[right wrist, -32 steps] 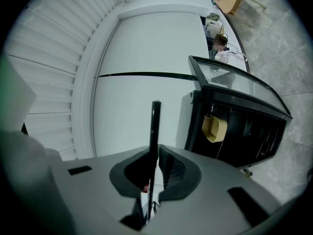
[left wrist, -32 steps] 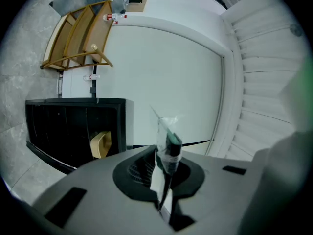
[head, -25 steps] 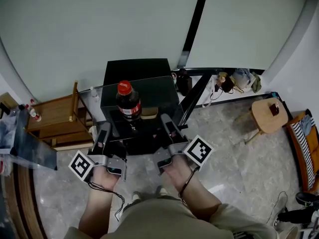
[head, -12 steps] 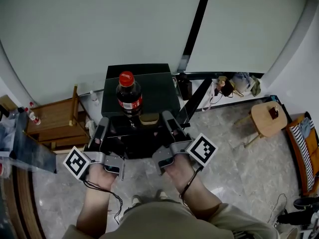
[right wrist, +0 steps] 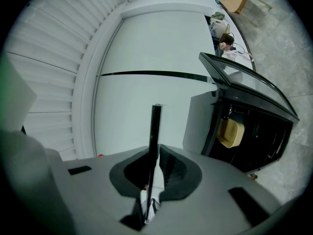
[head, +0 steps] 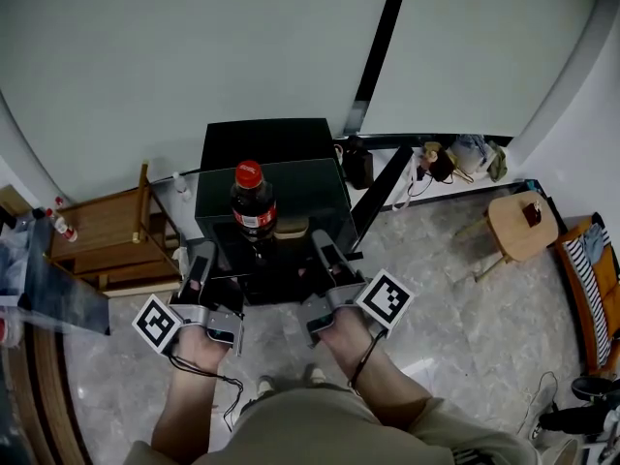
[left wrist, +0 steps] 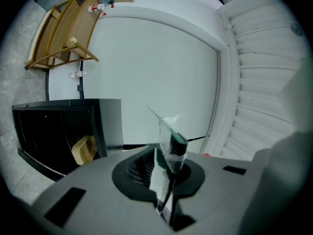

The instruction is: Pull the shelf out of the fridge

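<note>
Grey left tool (head: 202, 253), right tool (head: 321, 239), marker cubes (head: 386, 298), black cables (head: 215, 377), khaki shorts (head: 291, 424)

I can't see into the fridge (head: 266, 139); its inside is too dark. The bottle (head: 253, 204) hides part of a tan thing (head: 292, 228). The shelf (head: 312, 184) edges barely show, and the bottle's label is too small to read.
</note>
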Demonstrator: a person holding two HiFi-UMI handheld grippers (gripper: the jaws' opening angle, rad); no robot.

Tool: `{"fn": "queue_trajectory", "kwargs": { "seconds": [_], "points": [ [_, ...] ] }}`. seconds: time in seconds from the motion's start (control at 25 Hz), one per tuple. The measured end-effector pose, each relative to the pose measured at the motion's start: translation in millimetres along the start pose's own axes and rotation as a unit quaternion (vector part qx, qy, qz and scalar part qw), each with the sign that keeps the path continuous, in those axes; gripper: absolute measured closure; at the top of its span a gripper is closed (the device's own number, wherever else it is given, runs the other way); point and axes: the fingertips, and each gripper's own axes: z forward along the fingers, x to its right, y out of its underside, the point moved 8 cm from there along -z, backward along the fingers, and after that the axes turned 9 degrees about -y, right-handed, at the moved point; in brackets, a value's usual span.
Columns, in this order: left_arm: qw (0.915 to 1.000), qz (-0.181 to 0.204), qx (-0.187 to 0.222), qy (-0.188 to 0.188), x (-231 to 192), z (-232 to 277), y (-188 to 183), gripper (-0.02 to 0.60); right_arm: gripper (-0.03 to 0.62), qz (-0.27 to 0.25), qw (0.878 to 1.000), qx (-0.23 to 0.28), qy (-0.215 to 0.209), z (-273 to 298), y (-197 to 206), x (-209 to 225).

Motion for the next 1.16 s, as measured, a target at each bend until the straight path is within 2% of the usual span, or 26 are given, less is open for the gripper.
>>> {"fn": "queue_trajectory", "kwargs": {
  "seconds": [0.28, 0.52, 1.16],
  "points": [
    [0.9999, -0.001, -0.009, -0.011, -25.3, -11.6, 11.0, 0.561, 0.586, 0.013, 0.999, 0.002, 0.031, -24.2, 6.9, 24.7],
    [0.9996, -0.016, -0.009, -0.019, -43.0, -11.0, 13.3, 0.561, 0.586, 0.016, 0.999, 0.000, 0.047, -27.3, 6.4, 39.0],
    [0.9997, -0.008, -0.016, -0.019, -40.3, -27.6, 23.4, 0.561, 0.586, 0.036, 0.998, -0.001, 0.043, -48.4, 12.3, 38.5]
  ]
}}
